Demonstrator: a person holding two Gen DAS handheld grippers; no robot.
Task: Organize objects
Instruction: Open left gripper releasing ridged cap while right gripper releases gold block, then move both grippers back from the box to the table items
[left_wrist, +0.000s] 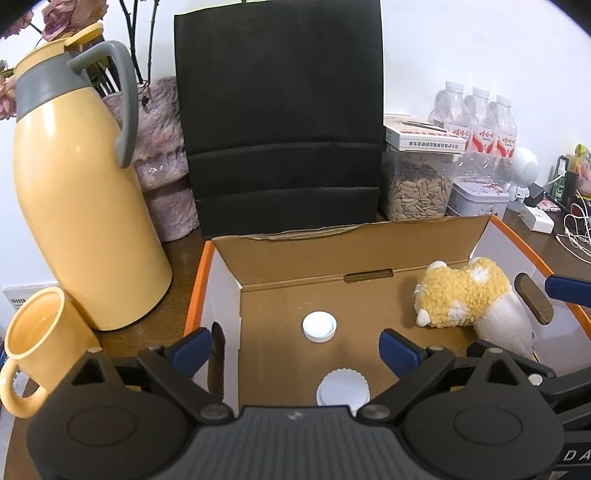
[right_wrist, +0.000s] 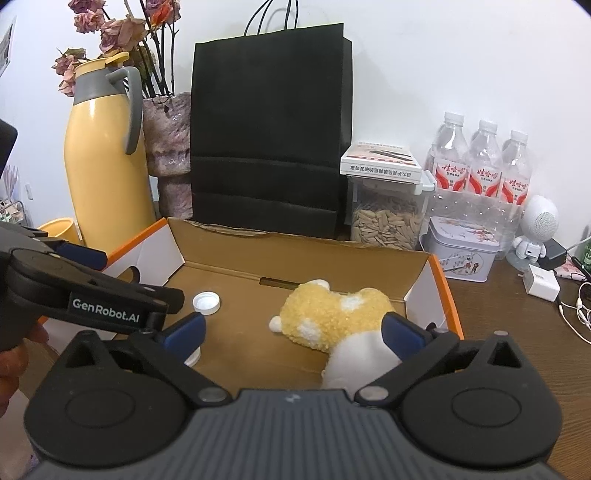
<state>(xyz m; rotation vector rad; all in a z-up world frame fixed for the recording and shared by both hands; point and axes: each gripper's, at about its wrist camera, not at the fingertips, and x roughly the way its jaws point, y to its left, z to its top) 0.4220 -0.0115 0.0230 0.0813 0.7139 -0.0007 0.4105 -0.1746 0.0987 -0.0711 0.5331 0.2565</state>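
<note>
Inside the cardboard box (right_wrist: 236, 254) I have the plush toy (right_wrist: 328, 321) lying on its side on the floor, toward the right wall, and two white caps toward the left: the small cap (left_wrist: 319, 326) mid-floor and the larger ribbed cap (left_wrist: 342, 387) nearer the front edge. I judge the toy light, soft and squashy; its curly yellow fleece should give under the pads and not slip, so nothing here is fragile. If I need to lift it, I would pinch across the yellow body, its fullest part, rather than the smooth white end, which looks more slippery. Its long axis runs diagonally across the box floor, the yellow end with its small ears toward the back wall's slot and the white end toward the front right corner. The caps I take to be light, stiff plastic, thin and slick, best taken across the rim; the small one lies open side up, and I cannot tell which way the larger one faces. My left hand-held gripper (left_wrist: 301, 347) stands wide open over the front of the box with nothing between its pads, the ribbed cap just below it. My right hand-held gripper (right_wrist: 293, 330) is also spread wide and grips nothing, the toy lying between and just beyond its fingers.
</note>
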